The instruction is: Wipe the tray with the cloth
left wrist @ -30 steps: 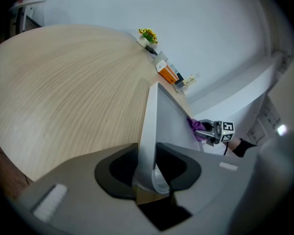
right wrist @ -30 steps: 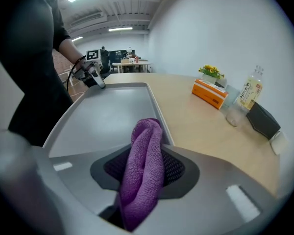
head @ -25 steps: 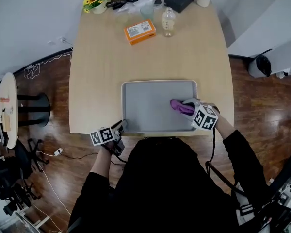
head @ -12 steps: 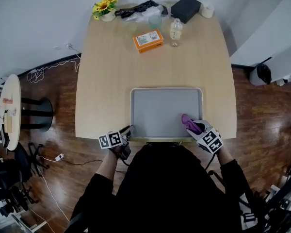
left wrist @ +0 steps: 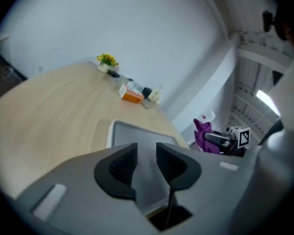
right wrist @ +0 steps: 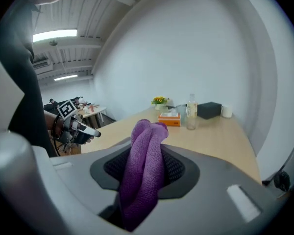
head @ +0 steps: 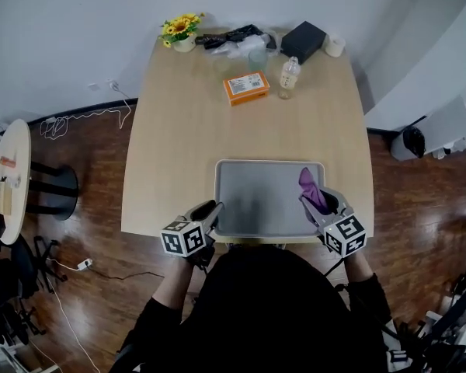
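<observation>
The grey tray [head: 264, 200] lies flat near the table's front edge and also shows in the left gripper view [left wrist: 137, 133]. My right gripper [head: 320, 200] hangs above the tray's right side, shut on a bunched purple cloth [head: 311, 186]. The cloth [right wrist: 144, 170] stands up between its jaws [right wrist: 148, 146] and is off the tray. My left gripper [head: 211, 208] hovers over the tray's front left corner. Its jaws [left wrist: 146, 153] have just been opening; the gap is narrow, nothing is between them, and the tray shows through it.
At the table's far end stand an orange box [head: 246, 88], a clear bottle [head: 289, 76], a black box [head: 304, 41], a tape roll [head: 335, 46] and a pot of yellow flowers [head: 182, 29]. A small round table [head: 4, 177] stands at the left on the wooden floor.
Both grippers have come up off the tray. The right one drew the cloth from the tray's right middle toward the front edge, then lifted it. The left one left the tray's front left corner.
</observation>
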Motion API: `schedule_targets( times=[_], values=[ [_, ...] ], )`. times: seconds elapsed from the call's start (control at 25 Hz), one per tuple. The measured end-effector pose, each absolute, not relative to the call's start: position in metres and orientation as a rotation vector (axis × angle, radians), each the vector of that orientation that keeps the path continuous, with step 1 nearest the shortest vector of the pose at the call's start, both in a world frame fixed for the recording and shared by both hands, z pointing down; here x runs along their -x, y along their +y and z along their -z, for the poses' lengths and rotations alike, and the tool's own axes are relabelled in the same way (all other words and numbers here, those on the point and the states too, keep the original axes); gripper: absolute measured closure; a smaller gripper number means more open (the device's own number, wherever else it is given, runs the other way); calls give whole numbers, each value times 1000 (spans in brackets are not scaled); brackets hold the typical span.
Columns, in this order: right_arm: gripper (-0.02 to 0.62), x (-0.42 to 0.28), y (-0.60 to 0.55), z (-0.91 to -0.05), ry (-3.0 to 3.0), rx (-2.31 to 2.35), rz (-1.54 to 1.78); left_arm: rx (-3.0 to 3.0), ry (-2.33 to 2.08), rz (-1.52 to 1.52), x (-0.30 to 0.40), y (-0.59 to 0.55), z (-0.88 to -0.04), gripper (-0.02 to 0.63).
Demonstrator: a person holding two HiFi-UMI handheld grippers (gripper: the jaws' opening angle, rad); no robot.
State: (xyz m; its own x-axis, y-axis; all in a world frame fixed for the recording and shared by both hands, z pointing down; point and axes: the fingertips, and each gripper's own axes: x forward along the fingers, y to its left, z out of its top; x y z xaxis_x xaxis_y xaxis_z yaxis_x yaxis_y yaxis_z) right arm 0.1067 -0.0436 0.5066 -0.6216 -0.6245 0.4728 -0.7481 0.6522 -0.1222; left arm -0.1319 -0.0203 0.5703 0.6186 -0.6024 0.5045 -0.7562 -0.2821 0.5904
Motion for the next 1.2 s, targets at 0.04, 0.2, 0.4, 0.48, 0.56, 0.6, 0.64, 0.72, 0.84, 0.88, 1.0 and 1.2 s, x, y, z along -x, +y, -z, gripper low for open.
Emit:
schedule_targets(
  times=[0.04,0.2,0.4,0.48,0.56,0.6,0.64,0.72,0.84,0.88,1.0,1.2],
  values=[
    [454,-104,-47,-489,-2507,-1102,-398,-2078,-1095,-213,126,-30,-543,503],
    [454,-103,-55,-411,-2620,-1226,-263,-2450,-1209,-111,101,-53,-422,506],
    [454,-118,-51,-339,-2714,-1401,-106,-2686,-1235,-3,72,-51,-348,508],
    [454,-132,-51,-330,-2695,-1458,-57,-2675,-1244,6,72,-52,-346,509],
    [454,-158,-52,-323,-2661,-1540,-28,-2663,-1267,-13,77,-52,-347,511],
    [454,-175,-52,-320,-2640,-1592,-23,-2657,-1285,-20,80,-53,-346,511],
    [454,-195,-52,-320,-2613,-1649,-26,-2647,-1306,-25,84,-54,-346,511],
    [454,-237,-53,-329,-2534,-1753,-58,-2616,-1348,-48,92,-57,-352,511],
    [454,-289,-59,-384,-2364,-1830,-169,-2558,-1389,-69,100,-60,-361,512],
    [454,-301,-61,-414,-2302,-1832,-227,-2545,-1392,-72,100,-59,-363,512],
    [453,-314,-66,-513,-2157,-1772,-444,-2537,-1379,-97,92,-56,-367,514],
    [446,-306,-63,-647,-1985,-1549,-672,-2543,-1350,-122,78,-51,-368,515]
  ],
)
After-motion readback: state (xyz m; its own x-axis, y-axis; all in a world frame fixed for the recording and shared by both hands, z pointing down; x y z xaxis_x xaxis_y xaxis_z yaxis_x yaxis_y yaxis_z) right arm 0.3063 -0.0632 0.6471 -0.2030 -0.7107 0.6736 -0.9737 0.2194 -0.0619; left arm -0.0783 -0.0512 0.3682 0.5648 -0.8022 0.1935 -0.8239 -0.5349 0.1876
